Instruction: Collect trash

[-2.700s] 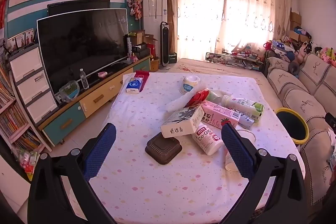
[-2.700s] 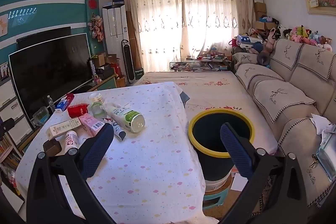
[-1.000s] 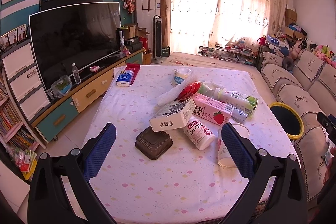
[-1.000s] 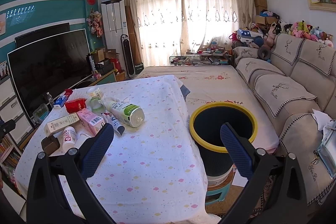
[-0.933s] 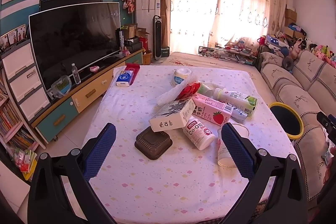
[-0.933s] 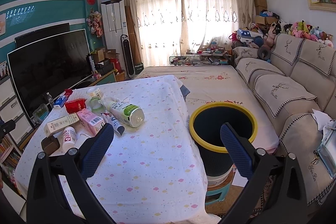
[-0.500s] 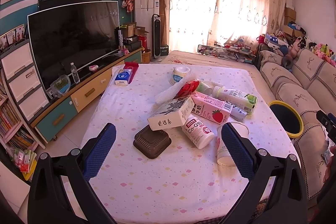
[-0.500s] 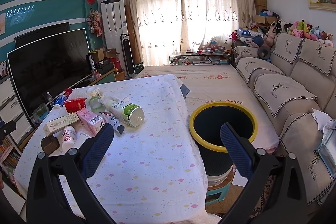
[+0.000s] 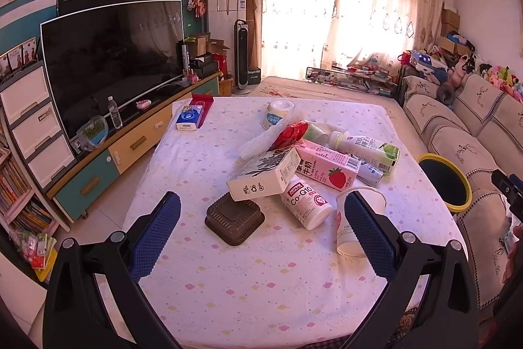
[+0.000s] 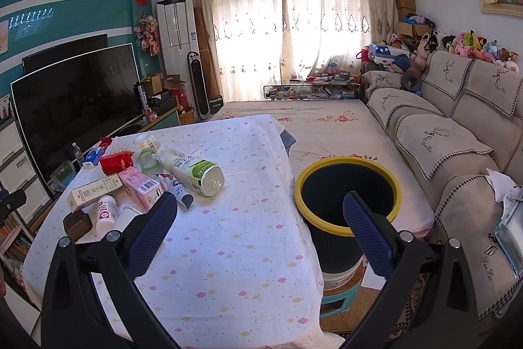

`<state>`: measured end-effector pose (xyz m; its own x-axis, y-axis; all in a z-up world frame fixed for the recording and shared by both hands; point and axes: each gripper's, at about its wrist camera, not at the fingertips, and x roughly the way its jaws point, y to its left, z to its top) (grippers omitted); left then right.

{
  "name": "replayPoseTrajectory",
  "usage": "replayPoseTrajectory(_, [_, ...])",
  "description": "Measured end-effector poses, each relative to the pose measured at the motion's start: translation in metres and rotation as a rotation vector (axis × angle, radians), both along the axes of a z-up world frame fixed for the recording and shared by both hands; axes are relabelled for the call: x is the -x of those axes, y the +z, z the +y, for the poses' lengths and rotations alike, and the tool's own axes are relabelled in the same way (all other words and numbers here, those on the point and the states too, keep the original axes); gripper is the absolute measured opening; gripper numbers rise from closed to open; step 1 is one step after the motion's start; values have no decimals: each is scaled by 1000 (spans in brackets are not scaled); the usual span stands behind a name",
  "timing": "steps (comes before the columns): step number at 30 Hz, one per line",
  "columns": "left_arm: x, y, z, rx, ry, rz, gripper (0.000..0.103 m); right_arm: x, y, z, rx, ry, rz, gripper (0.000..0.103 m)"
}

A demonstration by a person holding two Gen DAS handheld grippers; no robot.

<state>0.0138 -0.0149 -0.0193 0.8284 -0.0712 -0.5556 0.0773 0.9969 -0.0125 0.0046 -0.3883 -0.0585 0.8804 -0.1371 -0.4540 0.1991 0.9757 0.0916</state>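
Both pairs of blue-padded fingers stand spread wide and empty: left gripper (image 9: 261, 229) hovers over the near part of the table (image 9: 248, 290), right gripper (image 10: 258, 226) over the table's edge with the bin beyond. Landmark: yellow-rimmed bin (image 10: 348, 195), on the floor just beside the table, between it and the sofa (image 10: 457, 152). Nothing is visible inside the bin from the right wrist view. All trash lies in one heap on the table, well apart from the bin: brown ribbed tray (image 9: 234, 220) farthest from it, white carton (image 9: 264, 175) tilted with one end resting on the tray, Co-Q10 bottle (image 9: 305, 205) on its side beside it, paper cup (image 9: 354, 223) on its side, pink strawberry carton (image 9: 327, 165), green-capped bottle (image 9: 366, 149) nearest the bin. Judgement: collection not yet started; first pick likely the tray or the Co-Q10 bottle, both roughly between the left jaws. Risks: lifting the tray would drop the carton leaning on it and could shift the heap; the round bottles and cup may roll if nudged by a pad, possibly off the table edge; the thin cup may crush under a hard squeeze; the loose cloth could drag and carry items along
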Motion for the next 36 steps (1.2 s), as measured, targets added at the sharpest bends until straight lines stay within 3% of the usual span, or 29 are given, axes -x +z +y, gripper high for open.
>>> replayPoseTrajectory(24, [-2,-2,2,3,9,10,99,-7,-11,1,-19,20,32,97])
replayPoseTrajectory(36, [-21,-15,15,25,26,53,99,-70,-39,31,-65,198,162,97])
